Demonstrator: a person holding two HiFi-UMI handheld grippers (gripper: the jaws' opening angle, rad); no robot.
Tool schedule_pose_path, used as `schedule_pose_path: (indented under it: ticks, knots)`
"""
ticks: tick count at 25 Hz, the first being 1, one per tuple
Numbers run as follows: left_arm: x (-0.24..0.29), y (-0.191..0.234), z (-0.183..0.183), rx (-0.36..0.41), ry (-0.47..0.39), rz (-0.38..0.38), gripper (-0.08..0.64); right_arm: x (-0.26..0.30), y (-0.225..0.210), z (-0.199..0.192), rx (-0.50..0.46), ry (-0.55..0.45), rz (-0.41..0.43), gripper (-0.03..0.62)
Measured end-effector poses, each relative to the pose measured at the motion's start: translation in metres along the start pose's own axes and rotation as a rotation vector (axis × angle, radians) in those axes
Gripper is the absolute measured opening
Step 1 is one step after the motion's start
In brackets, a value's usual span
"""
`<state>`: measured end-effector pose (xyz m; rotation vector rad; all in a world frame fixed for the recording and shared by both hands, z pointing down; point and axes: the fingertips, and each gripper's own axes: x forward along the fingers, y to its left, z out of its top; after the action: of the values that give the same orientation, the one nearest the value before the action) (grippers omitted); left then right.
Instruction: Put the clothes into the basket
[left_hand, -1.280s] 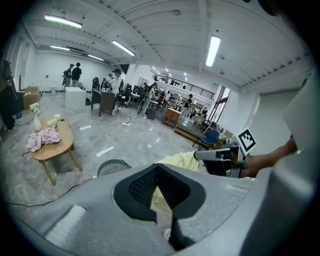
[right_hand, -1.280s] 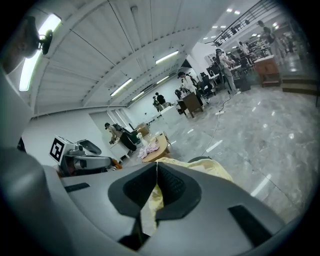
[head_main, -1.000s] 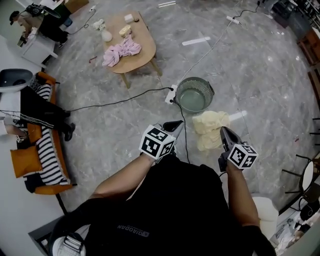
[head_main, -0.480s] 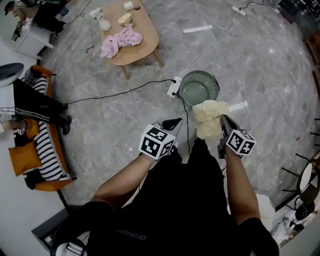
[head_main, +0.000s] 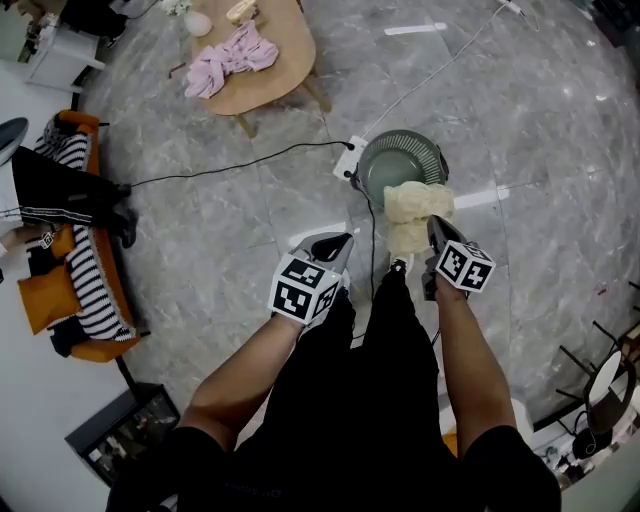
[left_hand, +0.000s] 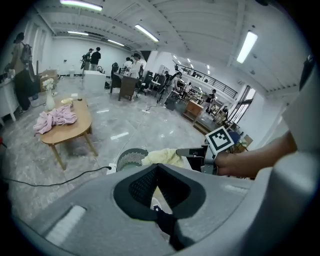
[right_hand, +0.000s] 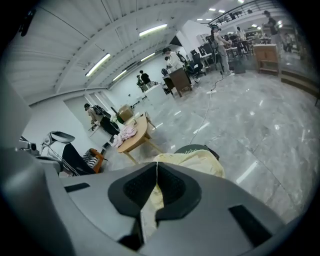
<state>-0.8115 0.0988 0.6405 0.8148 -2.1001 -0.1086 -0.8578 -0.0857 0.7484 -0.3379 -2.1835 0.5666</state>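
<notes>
A pale yellow garment (head_main: 415, 213) hangs from my right gripper (head_main: 432, 224), whose jaws are shut on its edge. It dangles at the near rim of the round grey-green basket (head_main: 400, 165) on the floor. In the right gripper view the yellow garment (right_hand: 196, 163) spills out past the closed jaws, with the basket (right_hand: 192, 148) just behind it. My left gripper (head_main: 336, 244) is shut and holds nothing, a little left of the garment. In the left gripper view I see the basket (left_hand: 131, 159), the garment (left_hand: 162, 157) and the right gripper (left_hand: 192, 152). Pink clothes (head_main: 232, 58) lie on the wooden table (head_main: 272, 88).
A black cable (head_main: 230, 165) runs across the marble floor to a white power strip (head_main: 346, 160) beside the basket. An orange sofa (head_main: 60, 300) with striped and black clothes stands at the left. My legs and a shoe are under the grippers.
Both grippers have gone forward and down. The yellow garment has travelled with the right gripper from short of the basket to its near rim.
</notes>
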Motion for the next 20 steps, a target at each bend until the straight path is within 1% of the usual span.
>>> schedule_pose_path:
  ticks: [2,6,10,15,20]
  knots:
    - [0.017,0.006,-0.002,-0.023,0.012,0.018,0.0,0.027,-0.016,-0.007,-0.007,0.039,-0.001,0.021]
    - [0.042,0.015,-0.014,-0.069,0.049,0.042,0.0,0.077,-0.05,-0.036,-0.046,0.139,-0.021,0.021]
    - [0.065,0.026,-0.031,-0.1,0.081,0.064,0.0,0.12,-0.076,-0.061,-0.076,0.204,-0.031,0.021]
    - [0.089,0.038,-0.051,-0.146,0.109,0.084,0.0,0.161,-0.095,-0.095,-0.118,0.298,-0.022,0.021]
    - [0.103,0.045,-0.065,-0.179,0.124,0.093,0.0,0.187,-0.105,-0.133,-0.147,0.379,-0.019,0.023]
